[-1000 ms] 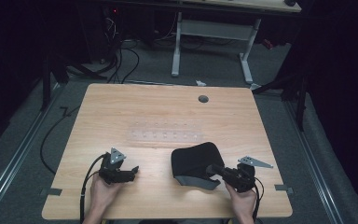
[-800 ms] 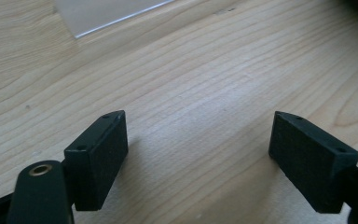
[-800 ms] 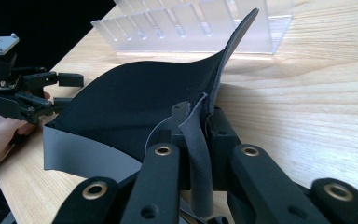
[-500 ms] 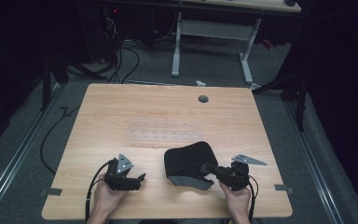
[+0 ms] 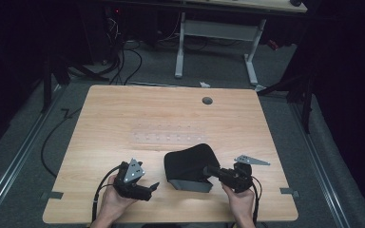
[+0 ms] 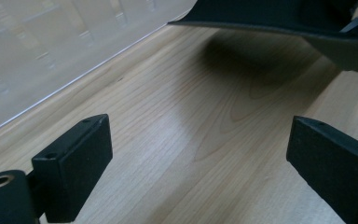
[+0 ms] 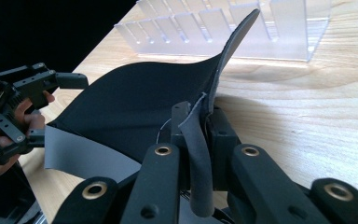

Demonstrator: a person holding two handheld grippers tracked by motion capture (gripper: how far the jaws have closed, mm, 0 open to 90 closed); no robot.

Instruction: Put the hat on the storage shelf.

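Wooden table [image 5: 123, 118]: your right gripper [image 5: 208, 170] pinches the limp, floppy black mat [image 5: 187, 161] at its edge; left gripper [image 5: 153, 189], jaws just opened, empty, should take the opposite edge.

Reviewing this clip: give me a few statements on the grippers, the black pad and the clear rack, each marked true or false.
1. The right gripper is shut on the black pad. True.
2. The left gripper grips the pad. False: its jaws stand open over bare wood, apart from the pad.
3. The pad lies flat on the table. False: one edge is lifted and curls up.
4. The clear rack lies beyond the pad. True.
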